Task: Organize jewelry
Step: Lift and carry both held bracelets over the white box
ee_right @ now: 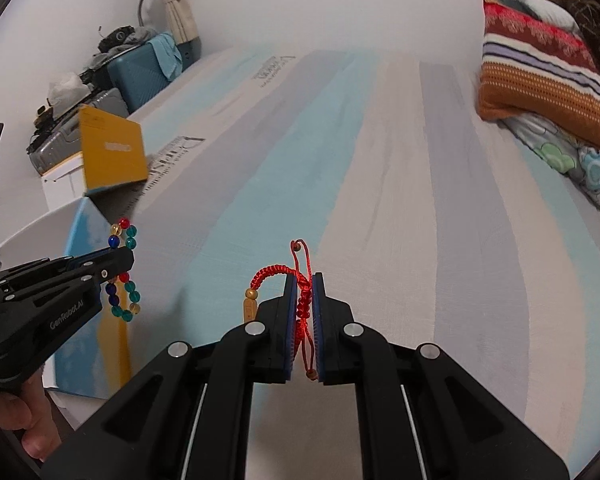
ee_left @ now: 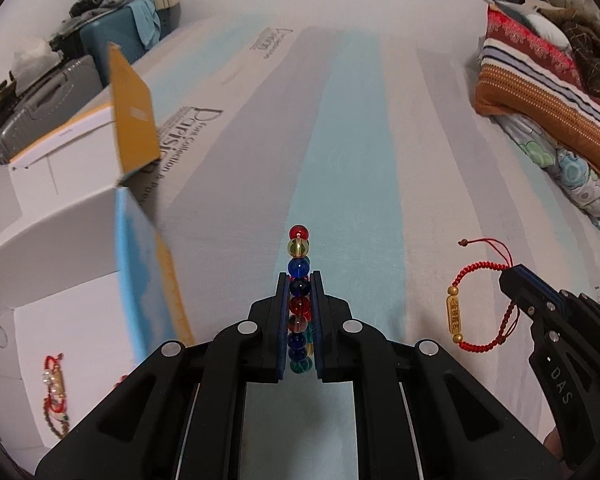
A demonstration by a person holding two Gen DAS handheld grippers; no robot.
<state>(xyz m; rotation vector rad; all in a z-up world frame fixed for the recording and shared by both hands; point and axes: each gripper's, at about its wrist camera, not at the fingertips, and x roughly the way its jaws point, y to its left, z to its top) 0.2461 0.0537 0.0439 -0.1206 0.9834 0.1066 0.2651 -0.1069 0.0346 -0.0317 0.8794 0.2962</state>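
Left gripper (ee_left: pixel 299 280): you are clamping it almost fully shut on the glass-bead bracelet (ee_left: pixel 299 268), which is hanging edge-on between the pads, its loop running along the fingers.
Right gripper (ee_right: pixel 303 280): you are pinching it fully closed on the red cord bracelet (ee_right: pixel 302 300); the gold tube charm (ee_right: pixel 249 307) is dangling just off the left finger.
Where the pieces are: both bracelets are hanging in the air above the striped bedsheet (ee_left: pixel 352 140), neither touching it.
Destination, as judged: the open white box (ee_left: pixel 40 248) is lying at the near left edge of the bed, with beaded pieces (ee_left: pixel 55 388) already resting inside it.
Deciding relation: the box is sitting to the left of both claws, and your left gripper is the nearer one, just beside the blue-and-yellow flap (ee_left: pixel 148 272).
Obstacle: that flap is standing between your left claw and the box floor, so you are likely needing to carry the beads over its top edge.
Order, as judged: you are probably delivering the bead bracelet first; the right hand's cord bracelet is hanging well apart to the right.
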